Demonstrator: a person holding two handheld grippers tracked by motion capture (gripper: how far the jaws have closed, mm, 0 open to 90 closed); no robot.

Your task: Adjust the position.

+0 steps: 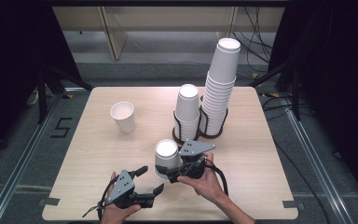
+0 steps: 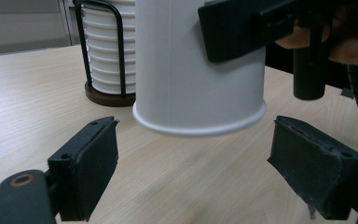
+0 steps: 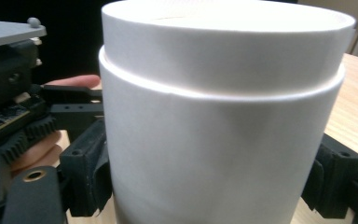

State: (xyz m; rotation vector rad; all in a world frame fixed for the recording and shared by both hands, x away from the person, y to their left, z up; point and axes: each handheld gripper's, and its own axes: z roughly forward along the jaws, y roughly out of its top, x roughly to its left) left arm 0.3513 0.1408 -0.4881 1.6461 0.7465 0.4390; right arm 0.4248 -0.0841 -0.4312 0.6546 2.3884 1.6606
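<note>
My right gripper point(image 1: 167, 173) is shut on a white paper cup point(image 1: 166, 156) that is turned upside down, base up. The cup point(image 2: 196, 70) hangs a little above the wooden table point(image 1: 261, 154), with its rolled rim lowest. In the right gripper view the cup point(image 3: 214, 116) sits between my two black jaws, which press on its sides, and a raised line runs round it near the top. My left gripper point(image 1: 152, 179) is at the front edge, just left of the cup. It stands open point(image 2: 193, 172) with nothing between its jaws, pointing at the cup.
An upright white cup point(image 1: 123, 116) stands alone at the left middle. Behind the held cup, a short stack point(image 1: 187, 109) and a tall leaning stack point(image 1: 219, 88) of upturned cups sit in black wire racks point(image 2: 103, 95). Dark cables trail off the table's right side.
</note>
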